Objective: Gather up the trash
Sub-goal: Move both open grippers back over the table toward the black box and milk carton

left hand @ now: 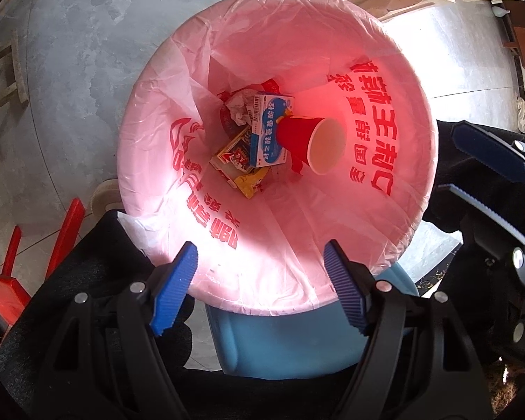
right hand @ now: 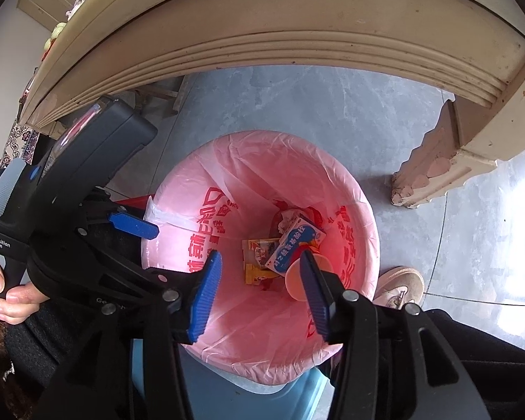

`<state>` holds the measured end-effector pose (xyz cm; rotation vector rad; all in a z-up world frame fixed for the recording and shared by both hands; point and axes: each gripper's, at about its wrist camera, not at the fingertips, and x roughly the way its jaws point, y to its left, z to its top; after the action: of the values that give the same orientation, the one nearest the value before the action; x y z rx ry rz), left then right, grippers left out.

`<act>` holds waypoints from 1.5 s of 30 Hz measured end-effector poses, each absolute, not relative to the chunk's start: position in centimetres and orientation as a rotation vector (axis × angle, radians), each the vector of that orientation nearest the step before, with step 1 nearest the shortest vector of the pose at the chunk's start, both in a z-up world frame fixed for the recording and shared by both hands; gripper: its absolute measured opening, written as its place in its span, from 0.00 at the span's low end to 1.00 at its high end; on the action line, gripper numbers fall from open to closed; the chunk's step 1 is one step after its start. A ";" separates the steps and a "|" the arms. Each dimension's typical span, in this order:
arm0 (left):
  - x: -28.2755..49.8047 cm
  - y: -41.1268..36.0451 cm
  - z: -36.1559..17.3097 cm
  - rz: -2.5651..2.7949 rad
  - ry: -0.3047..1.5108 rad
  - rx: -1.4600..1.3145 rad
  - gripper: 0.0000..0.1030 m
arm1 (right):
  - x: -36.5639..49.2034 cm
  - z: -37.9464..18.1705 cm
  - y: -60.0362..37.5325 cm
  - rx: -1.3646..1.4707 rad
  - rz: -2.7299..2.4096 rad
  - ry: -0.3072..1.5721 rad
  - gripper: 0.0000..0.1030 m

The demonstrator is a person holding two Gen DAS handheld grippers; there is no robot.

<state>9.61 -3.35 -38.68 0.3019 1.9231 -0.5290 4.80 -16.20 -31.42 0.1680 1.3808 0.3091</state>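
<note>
Red paper cup [left hand: 309, 141] lay on its side in pink-lined blue plastic bin [left hand: 416, 182] | light, crushable, best gripped at rim | left tongs [left hand: 259, 288] and right tongs [right hand: 260, 297] both gaped, empty

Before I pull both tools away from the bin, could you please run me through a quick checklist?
1. Left tool open and empty: ok.
2. Right tool open and empty: ok.
3. Red paper cup inside the pink liner, lying on its side on the other trash: ok.
4. Blue and white box and yellow packet at the bottom of the bag: ok.
5. Liner folded over the blue bin rim all round: ok on the visible rim; the near edge is partly hidden by the tools.
6. More trash left on the floor: cannot tell.
</note>
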 end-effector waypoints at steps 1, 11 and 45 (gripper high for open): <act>9.6 -3.3 -38.5 -0.524 1.917 0.310 0.71 | 4.8 -31.4 -16.2 0.168 0.311 1.381 0.50; 7.8 -1.7 -31.1 -0.518 1.762 0.354 0.71 | 3.7 -28.2 -16.4 0.183 0.372 1.377 0.55; 15.8 -4.1 2.3 -0.829 1.175 0.992 0.80 | 13.5 8.1 -20.1 -0.300 0.737 1.046 0.84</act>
<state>15.83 -4.09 2.30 0.9921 1.1753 -0.8295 13.46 -20.14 8.11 -0.3003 1.0459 0.7371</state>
